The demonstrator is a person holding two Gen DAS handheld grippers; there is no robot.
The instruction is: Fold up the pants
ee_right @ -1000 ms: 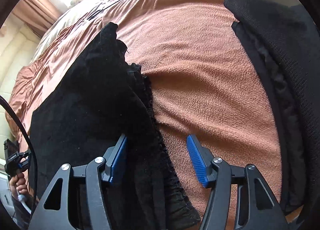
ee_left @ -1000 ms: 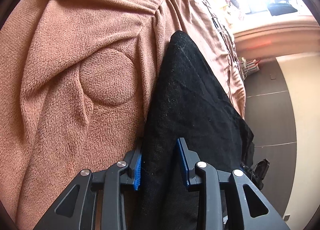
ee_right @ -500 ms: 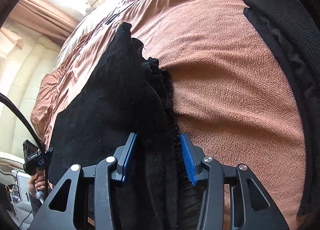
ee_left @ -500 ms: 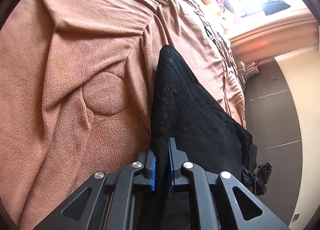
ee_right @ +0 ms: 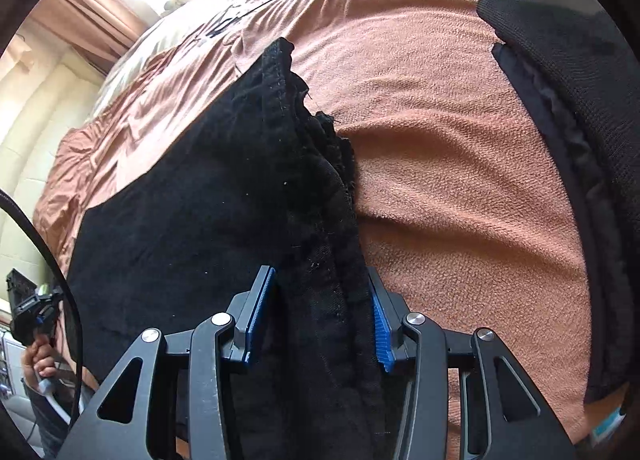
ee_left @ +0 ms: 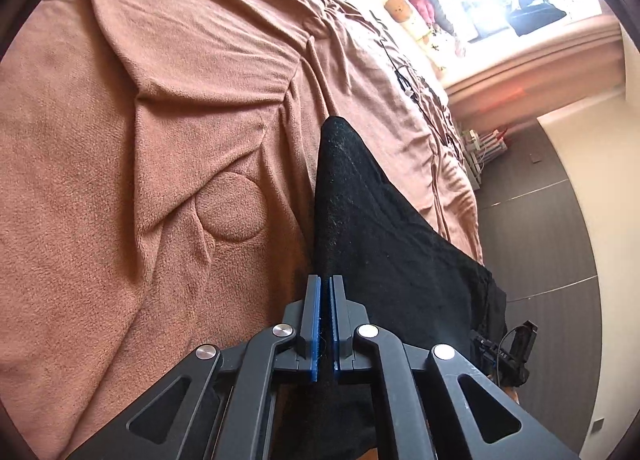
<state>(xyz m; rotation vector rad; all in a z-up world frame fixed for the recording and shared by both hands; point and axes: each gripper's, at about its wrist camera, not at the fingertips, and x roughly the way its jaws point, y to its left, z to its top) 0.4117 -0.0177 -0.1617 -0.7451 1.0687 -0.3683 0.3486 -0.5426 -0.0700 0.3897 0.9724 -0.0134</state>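
Both grippers, left (ee_left: 324,324) and right (ee_right: 316,316), clamped on black pants (ee_right: 208,196) between their fingers; edges grasped, fold across blanket (ee_right: 460,180) not yet made.

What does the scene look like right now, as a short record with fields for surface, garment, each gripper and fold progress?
surface: bed with brown blanket
garment: black pants, lying partly on the blanket
left gripper: shut on a thin edge of the pants
right gripper: shut on a thick bunched edge of the pants, jaws held apart by the fabric
other: second dark garment at right in the right wrist view
fold progress: both edges gripped, fold not yet made
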